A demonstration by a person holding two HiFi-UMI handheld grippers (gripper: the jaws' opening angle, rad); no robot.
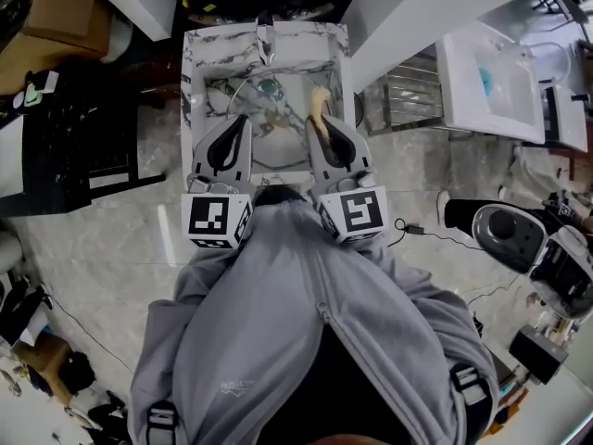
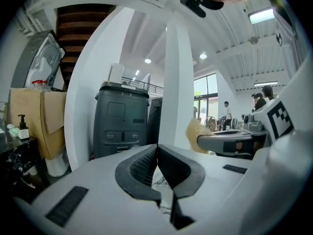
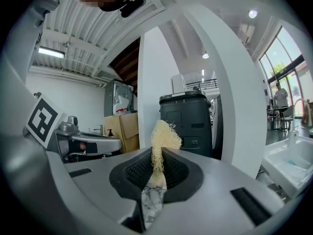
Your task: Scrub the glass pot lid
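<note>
The glass pot lid (image 1: 275, 135) lies in the marble-patterned sink (image 1: 198, 46), below the faucet (image 1: 266, 37). Both grippers are held out side by side over the sink's near part. My left gripper (image 1: 243, 120) (image 2: 157, 149) is shut with nothing between its pads, its tip over the lid's left side. My right gripper (image 1: 320, 117) (image 3: 158, 155) is shut on a pale yellow loofah scrubber (image 1: 318, 102) (image 3: 164, 134), which sticks up past its tips over the lid's right edge. Whether either touches the lid I cannot tell. Each gripper view looks level across the room, not at the lid.
A white counter with a basin (image 1: 489, 80) stands to the right of the sink and black shelving (image 1: 67, 146) to the left. A dark grey bin (image 2: 122, 119) stands beyond the sink beside a white column (image 2: 177, 92). Cables and gear (image 1: 508, 234) lie on the floor at right.
</note>
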